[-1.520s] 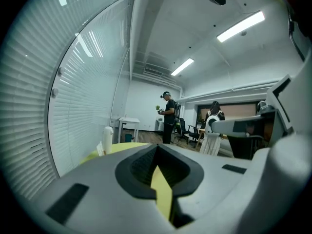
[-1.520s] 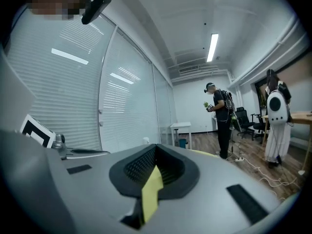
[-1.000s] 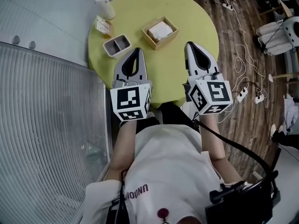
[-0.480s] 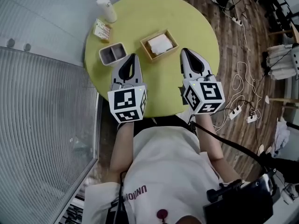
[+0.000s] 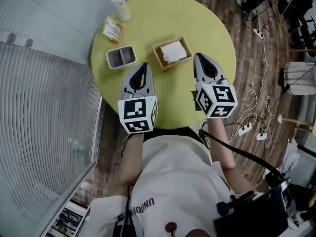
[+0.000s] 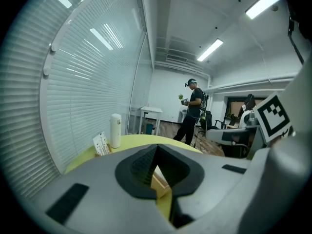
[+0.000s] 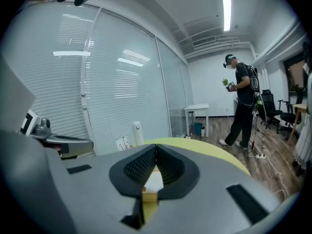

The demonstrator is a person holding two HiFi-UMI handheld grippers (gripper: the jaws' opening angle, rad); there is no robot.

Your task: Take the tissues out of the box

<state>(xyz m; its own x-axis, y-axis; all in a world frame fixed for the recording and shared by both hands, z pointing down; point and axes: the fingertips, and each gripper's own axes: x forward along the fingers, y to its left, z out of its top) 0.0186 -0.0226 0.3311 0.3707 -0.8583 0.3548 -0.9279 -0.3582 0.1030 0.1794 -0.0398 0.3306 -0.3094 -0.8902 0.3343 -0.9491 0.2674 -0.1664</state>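
Observation:
A wooden box (image 5: 172, 53) holding white tissues (image 5: 173, 50) stands near the middle of the round yellow-green table (image 5: 163, 19). My left gripper (image 5: 144, 65) hovers just near-left of the box, jaws shut with nothing between them. My right gripper (image 5: 198, 58) hovers just right of the box, also shut and empty. Through the right gripper's jaw gap the white tissues (image 7: 154, 181) and the box's wooden wall (image 7: 148, 197) show. The left gripper view shows the box's corner (image 6: 160, 183) through its jaw gap.
A grey two-compartment tray (image 5: 121, 57) sits left of the box. A card holder (image 5: 112, 29) and a white bottle (image 5: 119, 6) stand at the table's far left. Glass walls with blinds run along the left. Cables and power strips (image 5: 249, 127) lie on the wooden floor. A person (image 7: 241, 104) stands in the background.
The view has shifted slightly, with the table and box sitting a little right and lower in frame. Both grippers keep their places beside the box, still shut.

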